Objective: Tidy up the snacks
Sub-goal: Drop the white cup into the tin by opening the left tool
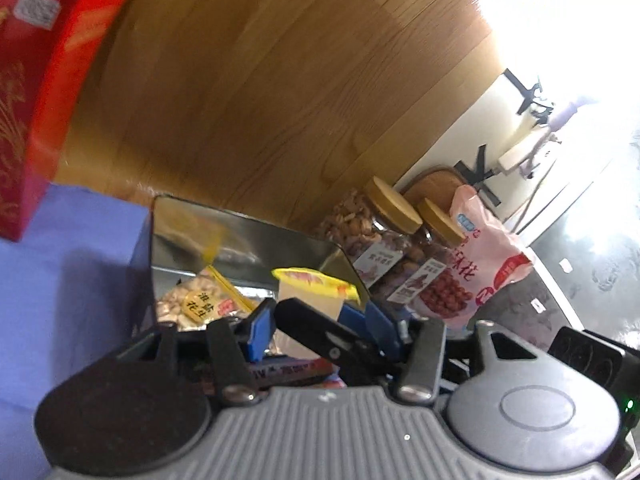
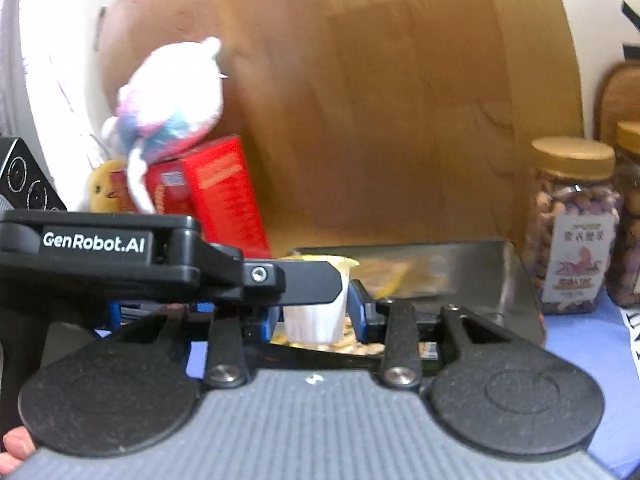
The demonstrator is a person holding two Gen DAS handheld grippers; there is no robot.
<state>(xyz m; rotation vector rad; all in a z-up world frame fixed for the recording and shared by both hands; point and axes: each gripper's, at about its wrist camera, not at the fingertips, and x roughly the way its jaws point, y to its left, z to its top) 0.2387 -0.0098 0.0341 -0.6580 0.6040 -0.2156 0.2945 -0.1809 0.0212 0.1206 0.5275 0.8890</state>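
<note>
A small jelly cup with a yellow foil lid sits between blue pads in both wrist views, over a shiny metal tray. My left gripper and my right gripper both have their pads against the cup; a black finger of the other gripper crosses in front in each view. A bag of peanuts lies in the tray.
Two nut jars with wooden lids and a pink snack bag stand right of the tray. A red box and a plush toy stand left. A wooden board is behind; blue cloth covers the table.
</note>
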